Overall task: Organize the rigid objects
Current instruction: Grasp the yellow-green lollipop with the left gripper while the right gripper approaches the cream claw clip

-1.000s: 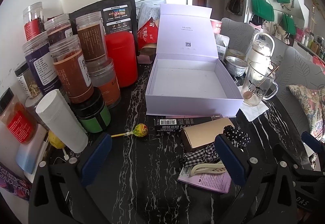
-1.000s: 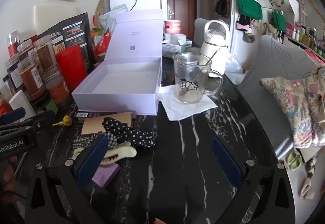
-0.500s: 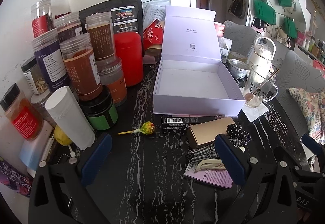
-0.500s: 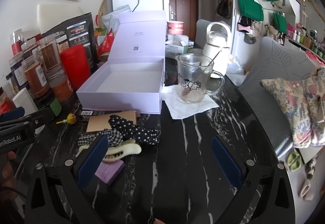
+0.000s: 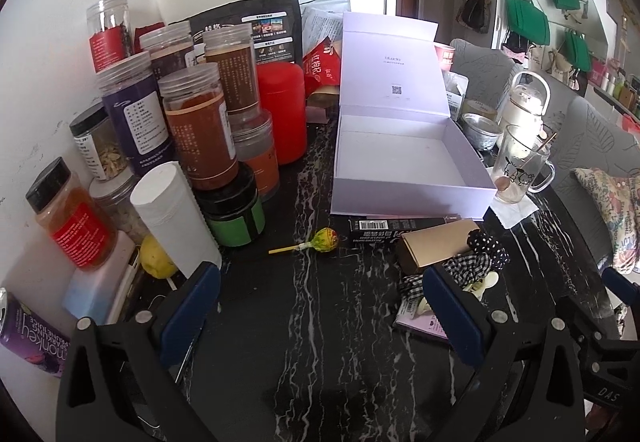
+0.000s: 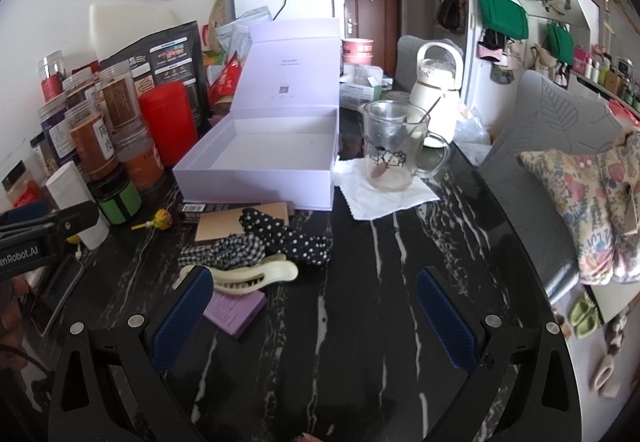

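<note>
Both grippers hang above the dark marble table (image 6: 360, 322), the left gripper (image 5: 320, 306) and right gripper (image 6: 316, 310) spread wide and empty. The open lilac box (image 5: 404, 161) waits bare. In front of it lie a lollipop (image 5: 325, 240), a tan carton (image 5: 436, 248) and a cream hair claw (image 6: 252, 276). The carton looks light and stiff; I'd pinch it across its long flat sides
</note>
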A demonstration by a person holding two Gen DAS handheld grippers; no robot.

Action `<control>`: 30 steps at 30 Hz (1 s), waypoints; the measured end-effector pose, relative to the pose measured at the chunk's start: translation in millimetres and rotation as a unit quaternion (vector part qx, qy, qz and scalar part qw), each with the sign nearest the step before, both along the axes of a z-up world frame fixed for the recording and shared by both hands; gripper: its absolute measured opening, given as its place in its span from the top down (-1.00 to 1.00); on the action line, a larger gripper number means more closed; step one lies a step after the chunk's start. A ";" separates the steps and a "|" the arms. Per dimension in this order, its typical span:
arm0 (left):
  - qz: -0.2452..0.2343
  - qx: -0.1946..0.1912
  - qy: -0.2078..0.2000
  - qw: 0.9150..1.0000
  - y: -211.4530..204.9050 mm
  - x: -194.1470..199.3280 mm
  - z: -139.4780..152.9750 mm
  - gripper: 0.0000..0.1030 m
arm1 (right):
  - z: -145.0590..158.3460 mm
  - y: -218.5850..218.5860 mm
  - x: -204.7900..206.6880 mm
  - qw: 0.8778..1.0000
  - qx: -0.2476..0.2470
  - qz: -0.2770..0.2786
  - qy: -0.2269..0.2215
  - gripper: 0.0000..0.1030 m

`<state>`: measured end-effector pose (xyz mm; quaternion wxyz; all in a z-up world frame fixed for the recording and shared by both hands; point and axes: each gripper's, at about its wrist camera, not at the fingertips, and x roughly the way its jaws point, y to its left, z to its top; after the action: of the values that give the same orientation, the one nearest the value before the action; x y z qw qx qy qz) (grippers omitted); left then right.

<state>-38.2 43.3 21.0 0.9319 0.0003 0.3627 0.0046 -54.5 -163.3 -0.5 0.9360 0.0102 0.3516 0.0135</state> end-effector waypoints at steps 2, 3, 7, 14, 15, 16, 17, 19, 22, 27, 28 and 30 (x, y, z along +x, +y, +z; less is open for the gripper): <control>0.001 -0.005 0.003 1.000 4.1 1.3 -3.0 -1.00 | -3.5 2.2 0.2 1.000 0.000 0.005 0.006 -1.00; 0.001 -0.009 0.005 1.000 5.5 2.0 -5.3 -1.00 | -5.2 3.0 0.6 1.000 0.001 0.007 0.008 -1.00; -0.003 -0.033 0.024 0.999 9.6 11.7 -20.5 -1.00 | -14.8 6.5 5.6 1.000 0.006 0.015 0.018 -1.00; 0.018 -0.062 0.046 0.997 17.8 40.5 -52.3 -1.00 | -30.5 7.0 23.9 0.999 0.014 0.018 0.027 -1.00; 0.024 -0.068 0.047 0.996 19.2 44.9 -55.8 -1.00 | -32.1 6.4 26.3 0.999 0.015 0.017 0.027 -1.00; 0.028 -0.073 0.047 0.996 20.4 49.7 -59.5 -1.00 | -33.8 5.2 29.4 0.999 0.017 0.016 0.026 -1.00; 0.032 -0.077 0.049 0.995 21.1 54.9 -63.1 -1.00 | -34.9 4.1 31.4 0.999 0.019 0.015 0.026 -1.00; 0.040 -0.079 0.051 0.995 21.3 65.4 -69.5 -1.00 | -36.7 2.2 36.2 0.999 0.022 0.013 0.024 -1.00; 0.046 -0.077 0.055 0.994 19.6 79.1 -77.9 -1.00 | -38.7 0.4 44.4 0.999 0.023 0.014 0.024 -1.00; 0.061 -0.061 0.061 0.994 16.3 99.3 -89.8 -1.00 | -41.9 -0.4 56.4 0.999 0.021 0.017 0.026 -1.00; 0.066 -0.059 0.064 0.994 16.6 103.7 -92.7 -1.00 | -43.5 -0.4 59.7 0.999 0.020 0.018 0.028 -1.00; 0.072 -0.058 0.068 0.993 18.0 110.5 -97.3 -1.00 | -46.3 0.0 64.8 0.999 0.020 0.019 0.032 -1.00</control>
<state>72.3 61.3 -76.3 0.9007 -0.0791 0.4241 0.0505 10.3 -163.2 -46.8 0.9236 0.0226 0.3809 0.0380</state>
